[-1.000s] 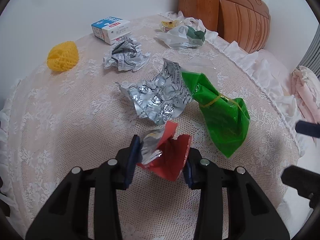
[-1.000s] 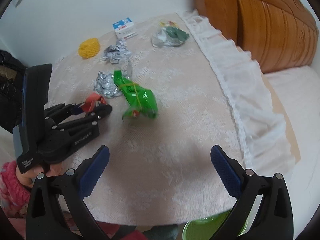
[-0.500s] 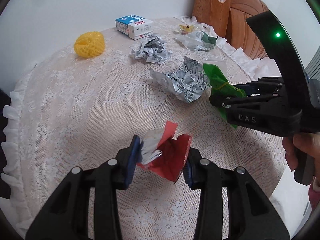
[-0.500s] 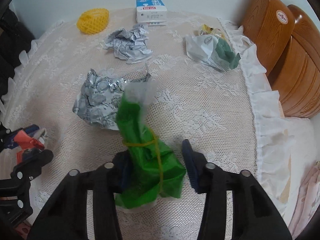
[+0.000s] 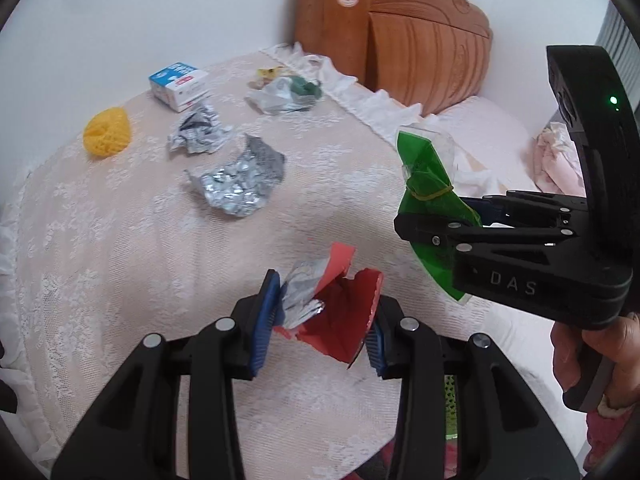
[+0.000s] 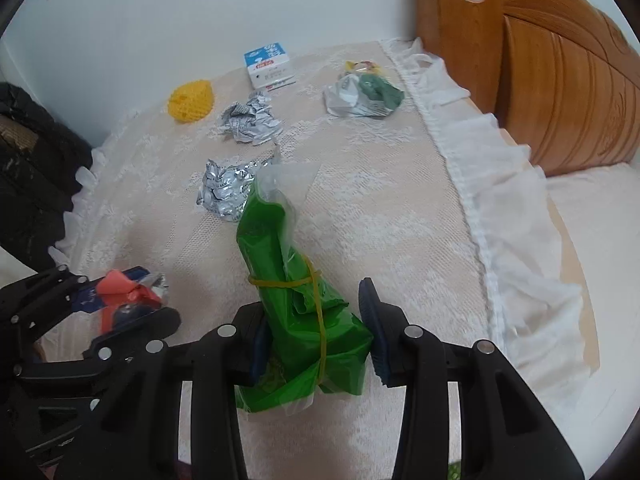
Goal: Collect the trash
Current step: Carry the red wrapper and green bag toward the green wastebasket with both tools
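The left gripper [image 5: 320, 320] is clamped on a crumpled red wrapper [image 5: 344, 320], held above the lace tablecloth [image 5: 120, 240]. At its 2 o'clock, the right gripper [image 6: 316, 344] pinches a green plastic bag [image 6: 296, 320] bound with a rubber band [image 6: 288, 282]. Foil blister packs [image 5: 240, 184] lie at 11 o'clock.

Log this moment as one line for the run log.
left gripper: shut on red wrapper | right gripper: shut on green bag | remaining on table: foil, yellow net, carton

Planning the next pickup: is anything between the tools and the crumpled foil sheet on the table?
Nothing on the table blocks the foil sheet, but the left tool holds a red wrapper and the right tool a green bag.
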